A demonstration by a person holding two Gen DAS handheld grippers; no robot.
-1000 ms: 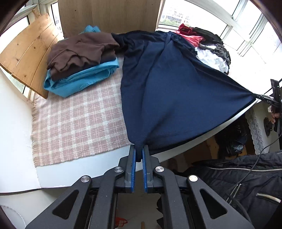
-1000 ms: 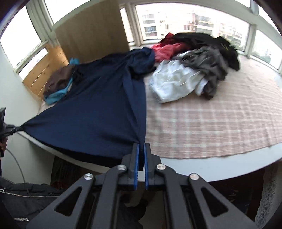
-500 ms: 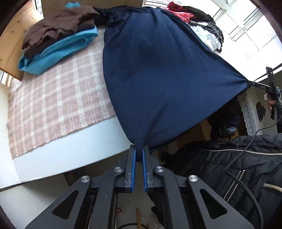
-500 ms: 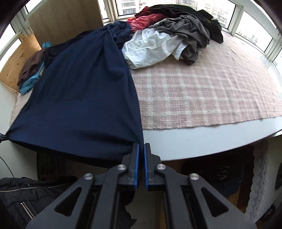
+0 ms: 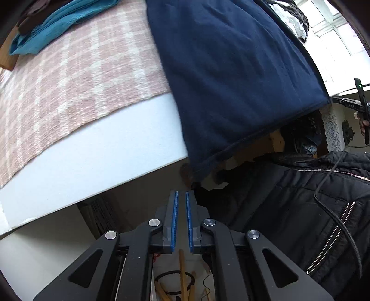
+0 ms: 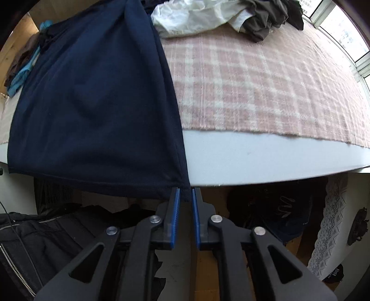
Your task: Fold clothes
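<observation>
A white table (image 6: 266, 157) covered by a pink-and-cream plaid cloth (image 6: 266, 81) fills the upper half of both wrist views, with bright windows (image 6: 342, 34) at the upper right of the right wrist view. A navy garment (image 6: 97, 99) lies spread over the cloth, its hem hanging past the table's near edge; it occupies the left and centre of the right wrist view and the upper centre of the left wrist view (image 5: 231, 69).

At lower centre of the left wrist view, the left gripper (image 5: 181, 196) shows a narrow gap between its blue-lined fingers (image 5: 174, 217) with nothing between them; the garment's lower corner hangs just above and to the right of the tips, apart from them. In the right wrist view, the right gripper (image 6: 185, 194) is likewise parted a little, and the garment's other hem corner sits right at its tips; whether the fabric is still pinched there cannot be told.

Folded teal clothing (image 5: 53, 25) with a brown piece on top rests at the upper left of the left wrist view. A loose heap of white (image 6: 192, 16) and dark grey garments (image 6: 266, 20) lies at the top of the right wrist view. A black zipped jacket (image 5: 312, 208) worn by the person fills the lower right of the left wrist view, a cable (image 5: 342, 229) trailing across it.
</observation>
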